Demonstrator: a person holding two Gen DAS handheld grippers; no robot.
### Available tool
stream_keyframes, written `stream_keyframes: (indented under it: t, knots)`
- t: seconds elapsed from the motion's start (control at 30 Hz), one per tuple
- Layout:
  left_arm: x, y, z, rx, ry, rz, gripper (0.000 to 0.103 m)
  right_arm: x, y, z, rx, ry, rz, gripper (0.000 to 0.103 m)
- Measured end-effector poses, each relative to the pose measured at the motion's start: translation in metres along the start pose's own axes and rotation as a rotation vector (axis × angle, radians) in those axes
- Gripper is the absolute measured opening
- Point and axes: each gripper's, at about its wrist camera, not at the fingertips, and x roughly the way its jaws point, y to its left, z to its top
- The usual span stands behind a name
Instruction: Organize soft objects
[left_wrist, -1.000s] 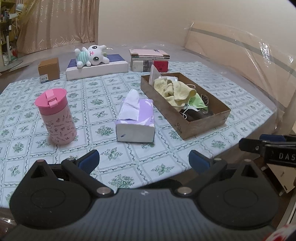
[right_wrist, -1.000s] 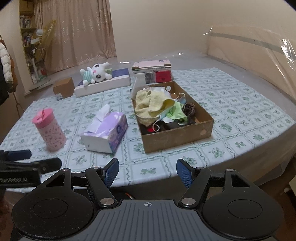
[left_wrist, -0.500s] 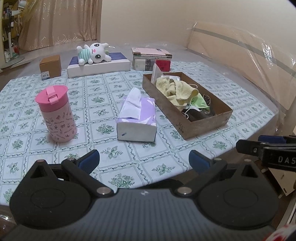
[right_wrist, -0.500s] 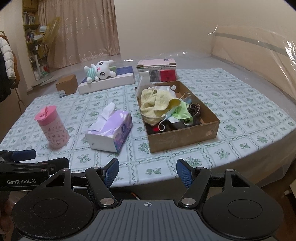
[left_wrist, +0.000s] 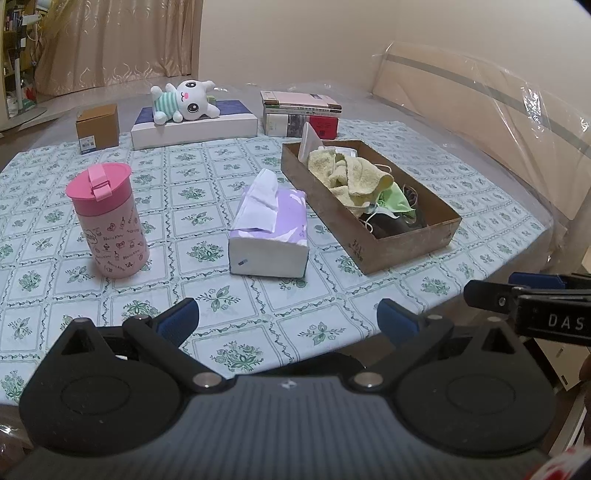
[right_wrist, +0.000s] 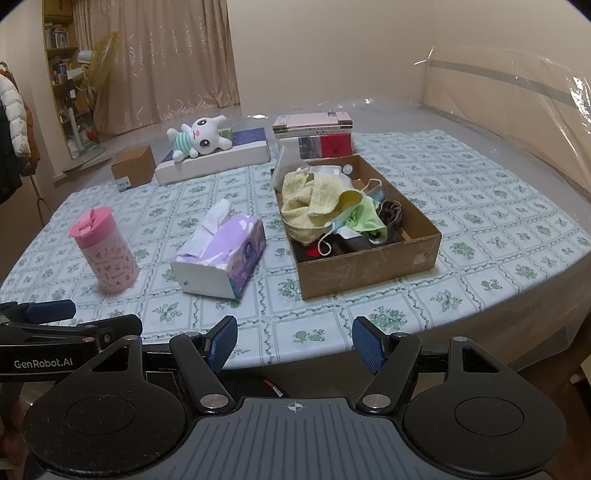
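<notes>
We hold the left gripper (left_wrist: 287, 320) and right gripper (right_wrist: 294, 342) wide open and empty at the table's near edge. The yellow towel (right_wrist: 312, 201) lies bunched in the cardboard box (right_wrist: 369, 275), right of the tissue pack (right_wrist: 221, 254), with a green cloth (right_wrist: 365, 218) and face mask (right_wrist: 332, 230) beside it. We judge the towel light and limp, best pinched at a raised fold. The plush bunny (right_wrist: 199, 142) lies far back on a flat white box (right_wrist: 218, 157). Compared with a second ago, both views sit slightly closer to the table.

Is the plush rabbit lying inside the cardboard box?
No, the plush rabbit lies on a flat white box behind the cardboard box.
</notes>
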Motion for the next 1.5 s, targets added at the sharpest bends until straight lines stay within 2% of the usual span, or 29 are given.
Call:
stream_keyframes:
  t: [1.5]
  knots:
    - [-0.0004, -0.0043, -0.0008, 0.002, 0.0, -0.009, 0.102, 0.0006, -0.0026, -0.0007, 0.005, 0.001, -0.005, 0.069]
